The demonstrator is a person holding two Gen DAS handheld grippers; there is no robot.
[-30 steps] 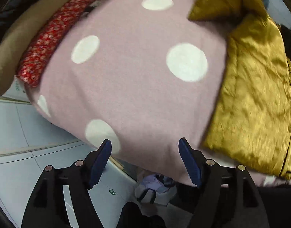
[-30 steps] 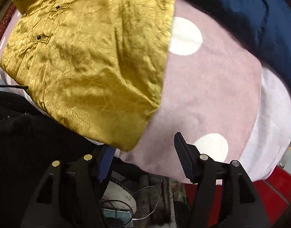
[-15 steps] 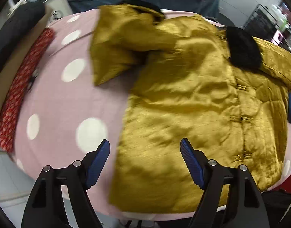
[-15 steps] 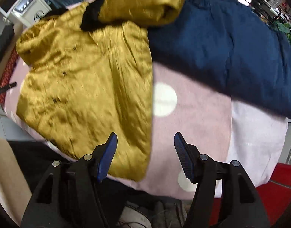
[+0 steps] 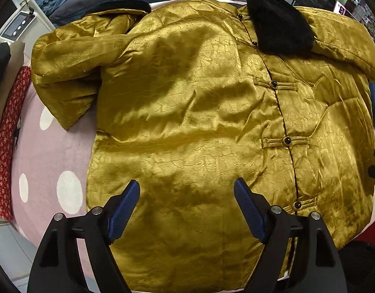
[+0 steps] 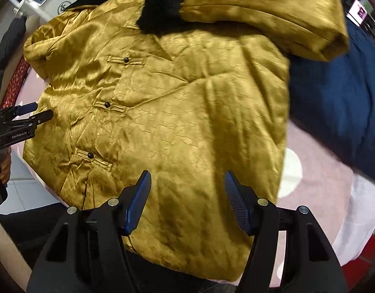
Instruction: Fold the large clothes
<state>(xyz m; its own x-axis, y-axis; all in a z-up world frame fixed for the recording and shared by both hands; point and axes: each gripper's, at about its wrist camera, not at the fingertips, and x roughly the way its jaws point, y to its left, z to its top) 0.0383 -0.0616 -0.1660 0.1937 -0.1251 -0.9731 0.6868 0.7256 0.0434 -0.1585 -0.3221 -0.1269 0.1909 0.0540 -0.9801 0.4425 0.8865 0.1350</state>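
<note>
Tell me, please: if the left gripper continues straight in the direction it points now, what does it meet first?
Most likely the gold satin jacket: the left gripper points down at its lower front panel, jaws open and empty, having just opened wider. How far above the fabric it hangs is unclear.

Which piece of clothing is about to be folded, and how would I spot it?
Look at the pink blanket with white dots covering the surface. Spread flat across it lies the gold satin jacket, front up. Unlike the navy garment beside it, it is shiny, with a black furry collar and dark knot buttons down the front.
</note>
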